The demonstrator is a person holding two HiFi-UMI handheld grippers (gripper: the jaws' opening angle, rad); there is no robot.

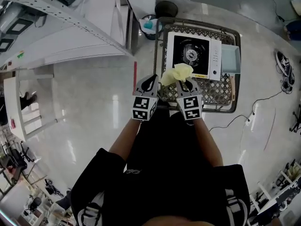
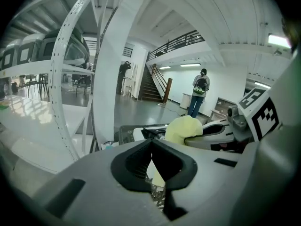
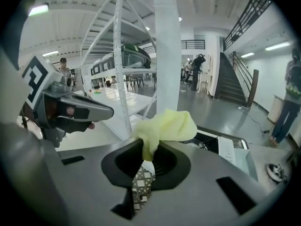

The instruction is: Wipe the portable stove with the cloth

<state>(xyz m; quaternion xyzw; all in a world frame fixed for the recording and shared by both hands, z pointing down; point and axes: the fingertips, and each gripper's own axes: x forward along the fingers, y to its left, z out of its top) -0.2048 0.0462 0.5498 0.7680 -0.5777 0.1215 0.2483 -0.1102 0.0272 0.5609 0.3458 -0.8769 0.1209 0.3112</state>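
Note:
The portable stove (image 1: pixel 193 54), white with a black top and round burner, lies in a wire basket (image 1: pixel 221 97) on the floor ahead of me. My right gripper (image 1: pixel 186 83) is shut on a pale yellow cloth (image 1: pixel 176 73), which bunches above the jaws just short of the stove's near edge. In the right gripper view the cloth (image 3: pixel 167 125) sprouts from the closed jaws of this gripper (image 3: pixel 149 147), with the stove (image 3: pixel 228 149) behind. My left gripper (image 1: pixel 150 82) hovers beside it to the left, shut and holding nothing; its view has its jaw tips (image 2: pixel 151 145) meeting and the cloth (image 2: pixel 184 127) to the right.
A light blue tray (image 1: pixel 231 60) lies beside the stove in the basket. A small blue bin (image 1: pixel 149 26) and a dark round object (image 1: pixel 166 7) stand behind the basket. White metal shelving (image 1: pixel 70 27) runs along the left. A cable and power strip (image 1: pixel 249 119) lie on the floor at right.

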